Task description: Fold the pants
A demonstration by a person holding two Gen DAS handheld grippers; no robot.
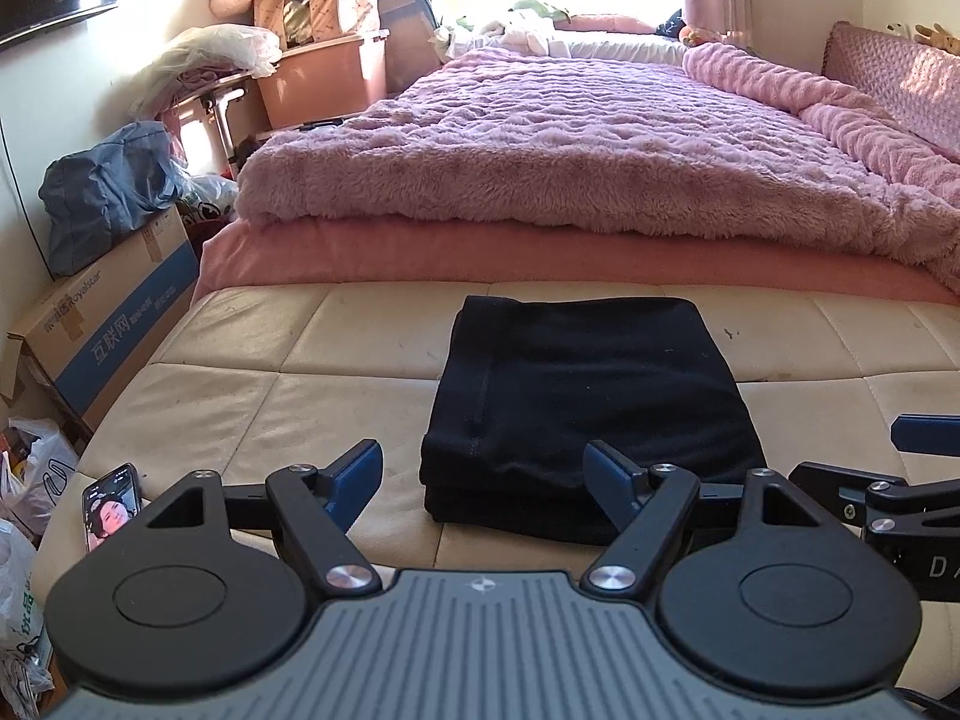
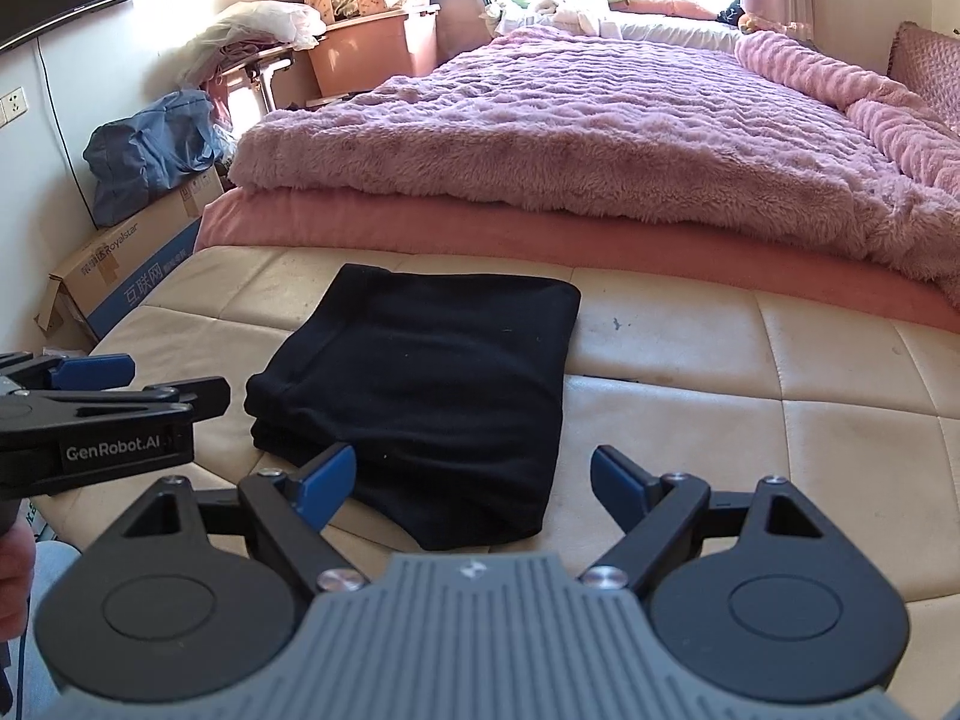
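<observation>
Black pants (image 1: 576, 396) lie folded into a compact rectangle on the cream padded bench (image 1: 270, 396); they also show in the right wrist view (image 2: 420, 384). My left gripper (image 1: 483, 480) is open and empty, held just in front of the near edge of the pants. My right gripper (image 2: 474, 480) is open and empty, held over the pants' near right corner. The right gripper shows at the right edge of the left wrist view (image 1: 900, 480), and the left gripper shows at the left of the right wrist view (image 2: 114, 408).
A bed with a fluffy pink blanket (image 1: 570, 138) lies beyond the bench. A phone (image 1: 111, 504) lies on the bench's near left corner. A cardboard box (image 1: 114, 324) with a blue bag (image 1: 102, 192) stands to the left, with plastic bags (image 1: 24, 480) on the floor.
</observation>
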